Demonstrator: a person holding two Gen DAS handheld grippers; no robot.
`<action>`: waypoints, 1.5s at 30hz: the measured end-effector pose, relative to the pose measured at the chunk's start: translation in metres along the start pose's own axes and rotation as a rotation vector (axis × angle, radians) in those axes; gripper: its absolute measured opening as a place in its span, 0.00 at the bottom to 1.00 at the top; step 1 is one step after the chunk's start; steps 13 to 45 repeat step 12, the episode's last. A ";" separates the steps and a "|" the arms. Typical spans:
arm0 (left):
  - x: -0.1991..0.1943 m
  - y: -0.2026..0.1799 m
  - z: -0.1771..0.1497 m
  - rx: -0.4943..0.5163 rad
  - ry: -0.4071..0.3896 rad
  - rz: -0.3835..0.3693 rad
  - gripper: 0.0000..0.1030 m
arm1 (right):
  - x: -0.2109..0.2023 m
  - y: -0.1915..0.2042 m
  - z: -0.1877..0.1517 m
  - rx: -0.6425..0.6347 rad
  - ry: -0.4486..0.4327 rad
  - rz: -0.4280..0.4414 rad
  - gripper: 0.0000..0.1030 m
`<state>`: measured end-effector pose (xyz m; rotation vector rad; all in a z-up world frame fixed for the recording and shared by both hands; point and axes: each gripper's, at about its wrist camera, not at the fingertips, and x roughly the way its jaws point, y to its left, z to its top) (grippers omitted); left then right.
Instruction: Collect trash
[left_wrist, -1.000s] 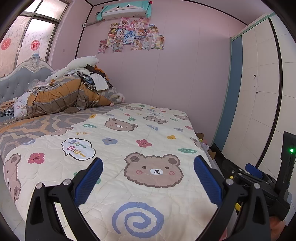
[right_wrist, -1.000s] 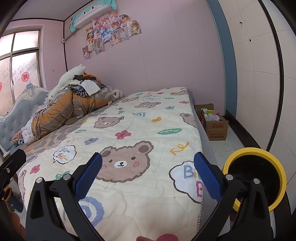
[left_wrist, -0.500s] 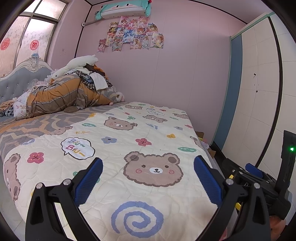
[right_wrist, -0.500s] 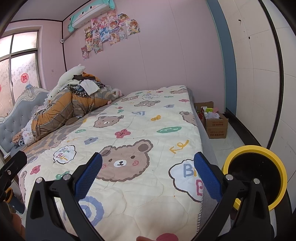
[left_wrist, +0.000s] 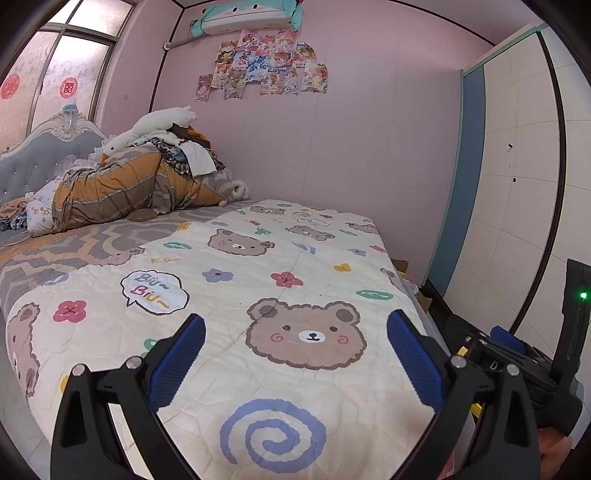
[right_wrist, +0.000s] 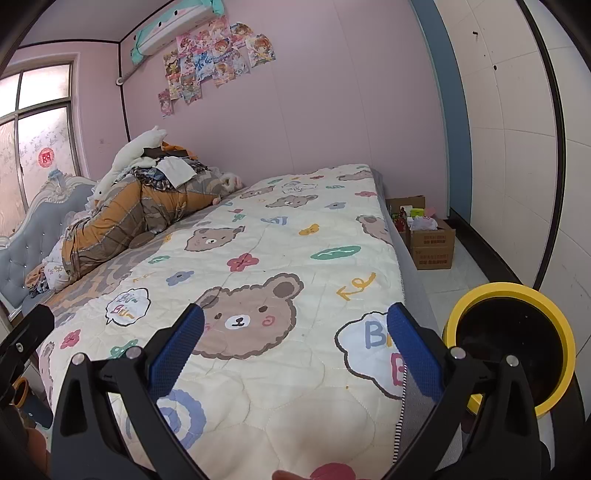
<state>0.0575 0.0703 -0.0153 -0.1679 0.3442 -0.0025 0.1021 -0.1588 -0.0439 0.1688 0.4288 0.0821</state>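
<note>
My left gripper (left_wrist: 295, 350) is open and empty, held above the foot of a bed with a bear-print quilt (left_wrist: 258, 280). My right gripper (right_wrist: 295, 347) is open and empty too, over the same quilt (right_wrist: 280, 266) near its right edge. A yellow-rimmed bin with a black inside (right_wrist: 513, 343) stands on the floor just right of the right gripper. I see no loose trash on the quilt. The right gripper's body shows at the lower right of the left wrist view (left_wrist: 535, 362).
A heap of blankets, clothes and a plush goose (left_wrist: 140, 177) lies by the grey headboard (left_wrist: 33, 155). A cardboard box of items (right_wrist: 424, 236) stands on the floor beside the bed. A white wardrobe (left_wrist: 517, 184) lines the right wall.
Both grippers have drifted slightly; the views shift a little upward and back over the bed. The jaws stay open and empty.
</note>
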 end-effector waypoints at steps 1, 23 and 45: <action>0.000 0.001 0.000 0.001 0.001 0.001 0.92 | 0.000 0.001 -0.001 0.001 0.002 0.000 0.92; 0.004 0.004 -0.002 -0.008 0.014 -0.015 0.92 | 0.000 0.001 -0.003 0.002 0.005 -0.002 0.92; 0.004 0.004 -0.002 -0.008 0.014 -0.015 0.92 | 0.000 0.001 -0.003 0.002 0.005 -0.002 0.92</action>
